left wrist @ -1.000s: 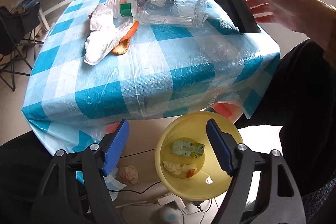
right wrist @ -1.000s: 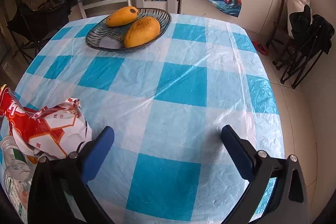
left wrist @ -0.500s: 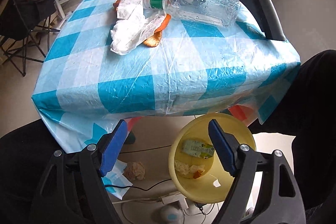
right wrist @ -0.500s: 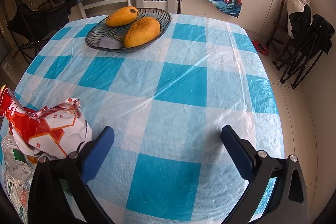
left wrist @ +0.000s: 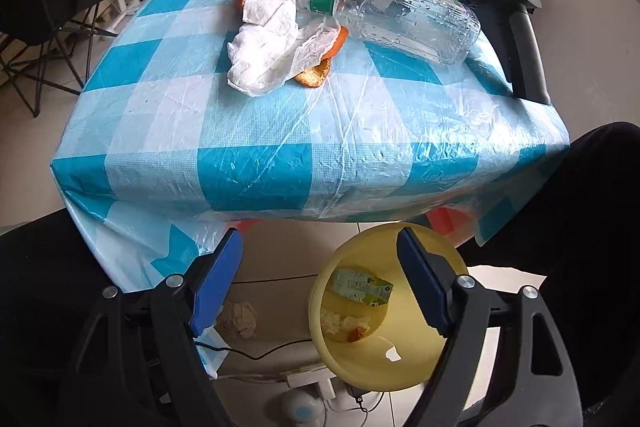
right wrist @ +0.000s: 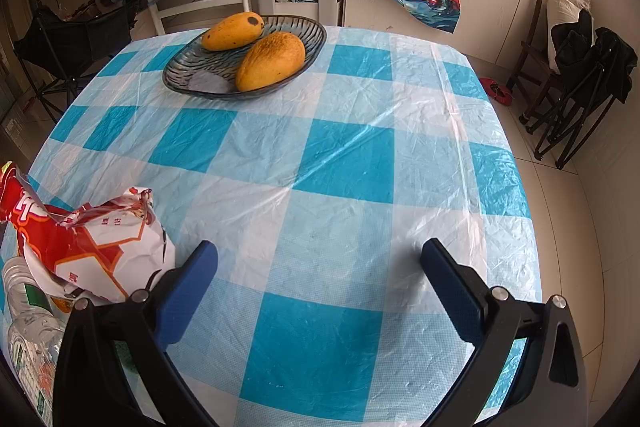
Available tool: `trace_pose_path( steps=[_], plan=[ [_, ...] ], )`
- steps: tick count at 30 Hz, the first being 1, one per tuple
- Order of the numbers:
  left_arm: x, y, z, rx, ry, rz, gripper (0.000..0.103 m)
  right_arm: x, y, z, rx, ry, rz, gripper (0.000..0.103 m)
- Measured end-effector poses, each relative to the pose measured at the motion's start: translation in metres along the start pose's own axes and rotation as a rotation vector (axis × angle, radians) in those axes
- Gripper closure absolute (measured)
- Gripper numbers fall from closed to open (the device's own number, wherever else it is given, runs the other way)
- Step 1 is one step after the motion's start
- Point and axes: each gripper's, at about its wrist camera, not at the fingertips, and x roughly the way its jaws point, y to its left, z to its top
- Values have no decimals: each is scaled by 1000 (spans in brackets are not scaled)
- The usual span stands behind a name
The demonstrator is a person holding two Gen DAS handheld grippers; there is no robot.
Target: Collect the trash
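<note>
Progress: partly done, carton scraps already lie in yellow bin at 6 o'clock | Left: bottle, tissue, peel, wrapper at 12 o'clock on table | Tools: left gripper, right gripper spread, nothing held

The tablecloth has a check pattern of blue, pale blue and white squares. The bin is yellow, the bottle is clear with a green label, and the tissue is white. The snack bag is red and white, the two mangoes are yellow-orange, and the pads are blue.
</note>
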Motion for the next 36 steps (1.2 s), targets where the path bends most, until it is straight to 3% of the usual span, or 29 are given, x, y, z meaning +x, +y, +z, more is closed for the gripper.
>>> trace_pose_path(
  steps=[25,36],
  plan=[
    [-4,-3,-1,14,-16,14,27,1,0,1,0,0,0,6],
    [-25,7,6,-49,-115,4,27,0,0,0,0,0,0,6]
  ],
)
